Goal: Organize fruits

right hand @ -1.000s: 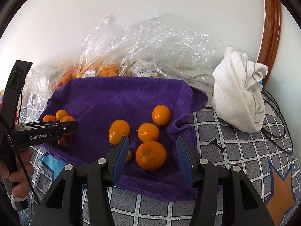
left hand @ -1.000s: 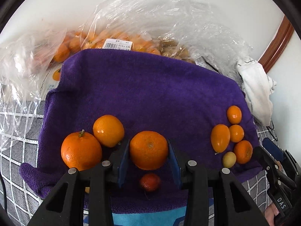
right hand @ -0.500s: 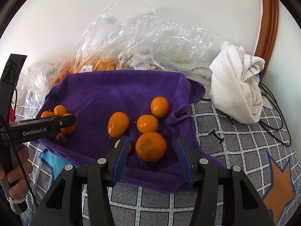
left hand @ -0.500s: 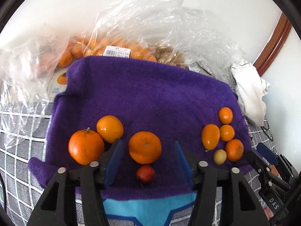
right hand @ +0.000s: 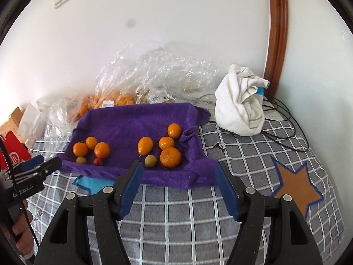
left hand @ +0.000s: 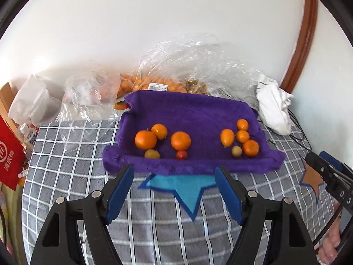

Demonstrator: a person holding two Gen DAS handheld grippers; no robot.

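A purple towel [left hand: 194, 112] lies on the checked blanket with two groups of fruit. The left group has three oranges [left hand: 181, 140], a yellowish fruit [left hand: 152, 154] and a small red fruit [left hand: 181, 154]. The right group has an oval orange fruit [right hand: 145, 145], small oranges [right hand: 166, 142], a bigger mandarin [right hand: 170, 157] and a pale yellow fruit [right hand: 150, 160]. My left gripper [left hand: 174, 169] hovers back from the towel's near edge, jaws opening, nothing between them. My right gripper [right hand: 179, 165] hangs before the right group, jaws opening and empty.
Clear plastic bags [left hand: 198, 66] with more orange fruit lie behind the towel against the white wall. A rolled white cloth [right hand: 240, 106] and black cables [right hand: 284, 132] sit at the right, by a wooden door frame [right hand: 275, 33]. A red bag [left hand: 8, 154] stands at the left.
Both grippers have drawn back and up from the towel and their jaws have widened. The orange that was between the left pads and the mandarin between the right stay on the towel.
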